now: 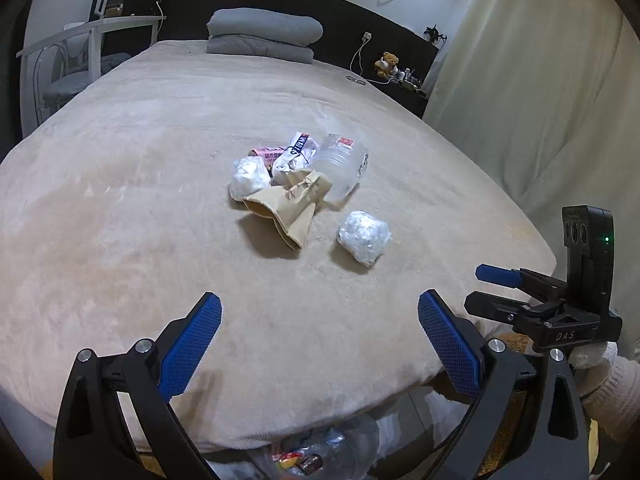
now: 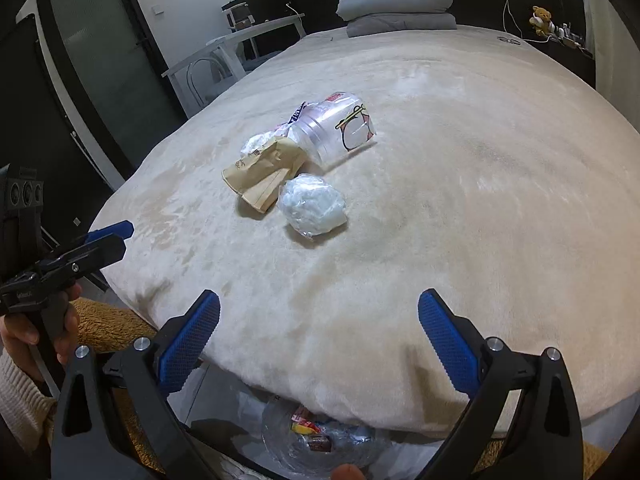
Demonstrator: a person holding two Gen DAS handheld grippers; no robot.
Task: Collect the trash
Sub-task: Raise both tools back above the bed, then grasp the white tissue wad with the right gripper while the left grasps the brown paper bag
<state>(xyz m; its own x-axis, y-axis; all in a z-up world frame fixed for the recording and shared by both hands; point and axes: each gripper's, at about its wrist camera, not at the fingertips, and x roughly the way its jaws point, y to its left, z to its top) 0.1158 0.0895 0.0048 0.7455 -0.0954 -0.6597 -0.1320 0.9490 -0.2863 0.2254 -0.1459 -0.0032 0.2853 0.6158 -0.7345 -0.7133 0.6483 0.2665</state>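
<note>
My left gripper (image 1: pixel 320 344) hangs over the near edge of the wide bed with its beige plush blanket (image 1: pixel 120 208), its blue-padded jaws spread wide with nothing between them. My right gripper (image 2: pixel 319 342) hangs over the same near edge, equally spread and empty; from the left camera it shows near the bed's right corner (image 1: pixel 490 284), gripped in my white-gloved hand (image 1: pixel 592 360).

The trash lies around the middle of the bed. A crumpled tan paper bag (image 1: pixel 288 204) sits nearest me in the pile, touching a scrunched white plastic wad (image 1: pixel 250 176) on its left. Behind them are a white printed wrapper (image 1: pixel 296 154) and a pink-labelled packet (image 1: pixel 264 153). A clear plastic cup lying on its side (image 1: pixel 342 164) touches the bag's right side. A separate ball of crumpled clear plastic film (image 1: pixel 365 237) rests just beside the pile, toward the bed's right edge.

Below the near edge, a clear plastic bag holding colourful wrappers (image 2: pixel 320 436) sits on the floor.
</note>
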